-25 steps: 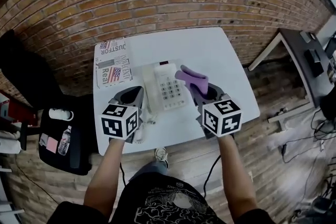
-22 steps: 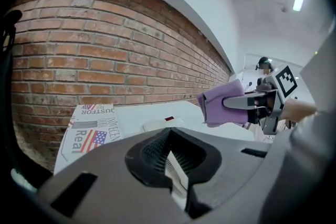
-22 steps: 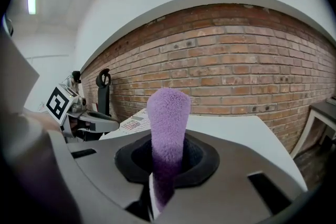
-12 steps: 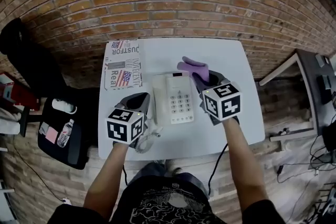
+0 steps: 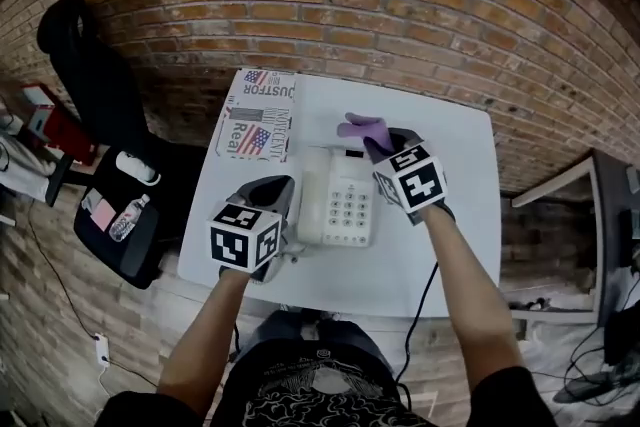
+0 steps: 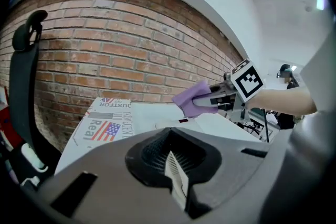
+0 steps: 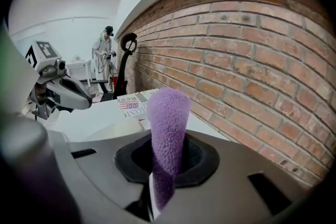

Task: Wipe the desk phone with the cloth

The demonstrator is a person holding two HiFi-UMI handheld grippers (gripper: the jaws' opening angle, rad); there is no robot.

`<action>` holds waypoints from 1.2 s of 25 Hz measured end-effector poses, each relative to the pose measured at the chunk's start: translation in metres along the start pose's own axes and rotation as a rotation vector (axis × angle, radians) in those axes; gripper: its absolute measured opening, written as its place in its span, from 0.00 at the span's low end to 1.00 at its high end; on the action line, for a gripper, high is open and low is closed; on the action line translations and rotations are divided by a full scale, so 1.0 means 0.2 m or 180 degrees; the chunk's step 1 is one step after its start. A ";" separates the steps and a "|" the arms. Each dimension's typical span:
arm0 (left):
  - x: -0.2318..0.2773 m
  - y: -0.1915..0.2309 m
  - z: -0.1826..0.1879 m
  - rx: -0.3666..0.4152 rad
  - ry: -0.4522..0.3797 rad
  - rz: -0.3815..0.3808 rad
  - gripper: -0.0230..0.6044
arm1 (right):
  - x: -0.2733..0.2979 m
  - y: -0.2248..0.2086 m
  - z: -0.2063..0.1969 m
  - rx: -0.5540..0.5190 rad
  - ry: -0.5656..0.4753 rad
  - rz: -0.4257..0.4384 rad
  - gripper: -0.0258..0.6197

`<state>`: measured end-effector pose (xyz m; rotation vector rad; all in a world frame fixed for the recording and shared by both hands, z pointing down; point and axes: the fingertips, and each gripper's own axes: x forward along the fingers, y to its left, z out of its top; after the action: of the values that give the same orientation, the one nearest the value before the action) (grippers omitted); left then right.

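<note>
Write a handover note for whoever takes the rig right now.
Left gripper: shut, empty, beside the phone's left edge.
Right gripper: shut on the cloth, held over the phone's far end. In the left gripper view the cloth looks clear of the phone.
Phone sits mid-table.
Done: cloth is in the grip. How much has been wiped cannot be told.
Left: lower the cloth and wipe the phone.

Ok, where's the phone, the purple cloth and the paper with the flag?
Desk phone (image 5: 350, 207): head view, on its keypad.
Purple cloth (image 7: 168, 123): right gripper view, on its fuzzy middle.
Flag paper (image 5: 255, 120): head view, on its printed middle.
</note>
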<state>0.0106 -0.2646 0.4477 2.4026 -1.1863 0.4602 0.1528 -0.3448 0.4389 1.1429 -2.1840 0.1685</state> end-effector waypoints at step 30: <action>-0.16 -0.13 -0.19 -0.0243 -0.0030 0.0526 0.05 | 0.11 0.37 -0.28 -0.0412 0.0347 0.0832 0.11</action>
<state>0.0095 -0.2096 0.4589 2.2549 -1.3876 0.4460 0.1149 -0.2930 0.5086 0.7578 -2.2050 0.1942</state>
